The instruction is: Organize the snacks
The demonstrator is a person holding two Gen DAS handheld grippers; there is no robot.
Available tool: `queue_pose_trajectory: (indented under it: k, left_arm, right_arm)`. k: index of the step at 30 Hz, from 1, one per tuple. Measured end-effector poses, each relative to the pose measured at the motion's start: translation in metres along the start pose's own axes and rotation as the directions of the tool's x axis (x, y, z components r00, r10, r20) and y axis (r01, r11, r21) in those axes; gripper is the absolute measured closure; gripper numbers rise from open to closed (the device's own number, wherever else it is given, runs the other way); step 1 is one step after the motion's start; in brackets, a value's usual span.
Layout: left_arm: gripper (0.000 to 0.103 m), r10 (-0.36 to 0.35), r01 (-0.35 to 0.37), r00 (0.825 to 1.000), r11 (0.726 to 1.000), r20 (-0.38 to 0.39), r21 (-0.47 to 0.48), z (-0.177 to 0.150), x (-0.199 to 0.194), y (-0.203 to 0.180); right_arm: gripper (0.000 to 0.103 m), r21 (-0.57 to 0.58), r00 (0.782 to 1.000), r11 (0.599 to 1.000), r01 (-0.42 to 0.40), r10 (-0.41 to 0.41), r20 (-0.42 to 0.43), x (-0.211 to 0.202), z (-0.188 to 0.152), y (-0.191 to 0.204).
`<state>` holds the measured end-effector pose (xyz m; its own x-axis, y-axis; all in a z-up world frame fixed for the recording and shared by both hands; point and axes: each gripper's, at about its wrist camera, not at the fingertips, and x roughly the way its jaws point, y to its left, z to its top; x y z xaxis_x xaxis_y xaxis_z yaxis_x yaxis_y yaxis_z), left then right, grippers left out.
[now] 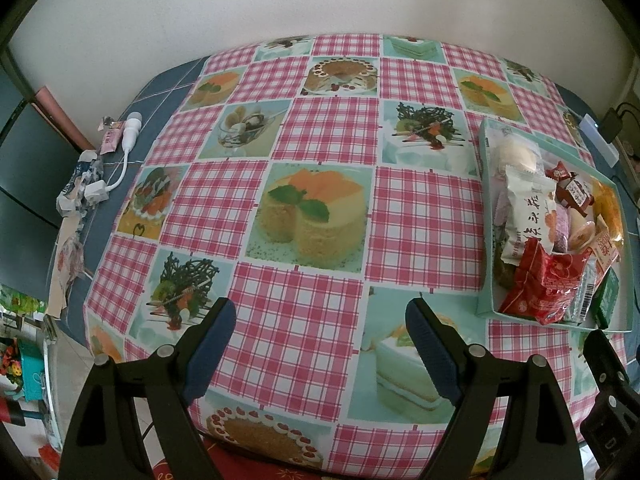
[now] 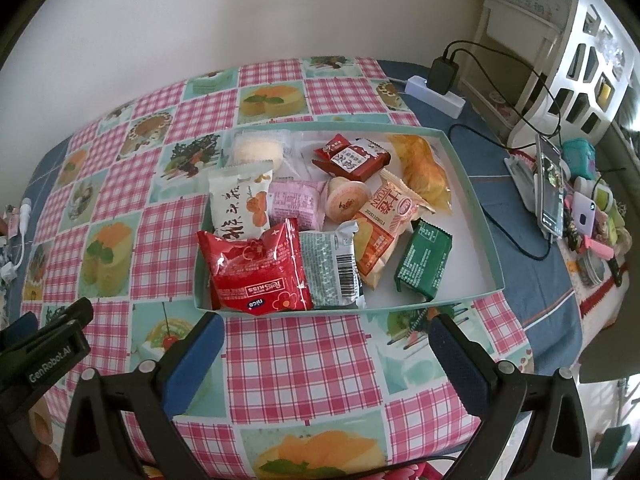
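A shallow mint-green box (image 2: 486, 236) sits on the checked tablecloth and holds several wrapped snacks: a red packet (image 2: 256, 272), a white packet (image 2: 240, 200), a green packet (image 2: 424, 266), a yellow pastry bag (image 2: 424, 168). My right gripper (image 2: 326, 330) hovers open just in front of the box's near wall, nothing between its blue pads. In the left wrist view the same box (image 1: 486, 216) lies at the right edge. My left gripper (image 1: 320, 312) stands open over bare cloth, well left of the box, holding nothing.
A white cable with adapter (image 1: 120, 152) and crumpled wrappers (image 1: 76, 188) lie at the table's left edge. A power strip with charger (image 2: 440, 80), a phone on a stand (image 2: 550, 184) and small clutter (image 2: 596, 216) crowd the right side. A wall runs behind the table.
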<state>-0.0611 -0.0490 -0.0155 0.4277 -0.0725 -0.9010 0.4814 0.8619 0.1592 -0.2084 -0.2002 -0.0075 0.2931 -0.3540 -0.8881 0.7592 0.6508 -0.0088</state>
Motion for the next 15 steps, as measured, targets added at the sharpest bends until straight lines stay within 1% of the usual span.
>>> queue_pose_trajectory:
  k: [15]
  left_arm:
    - [0.016,0.003,-0.003,1.000,1.000,0.011,0.000,-0.0005,-0.0025,-0.0001]
  right_arm:
    - [0.000,-0.003,1.000,1.000,0.000,0.000,-0.001,0.0006,0.0002,-0.0010]
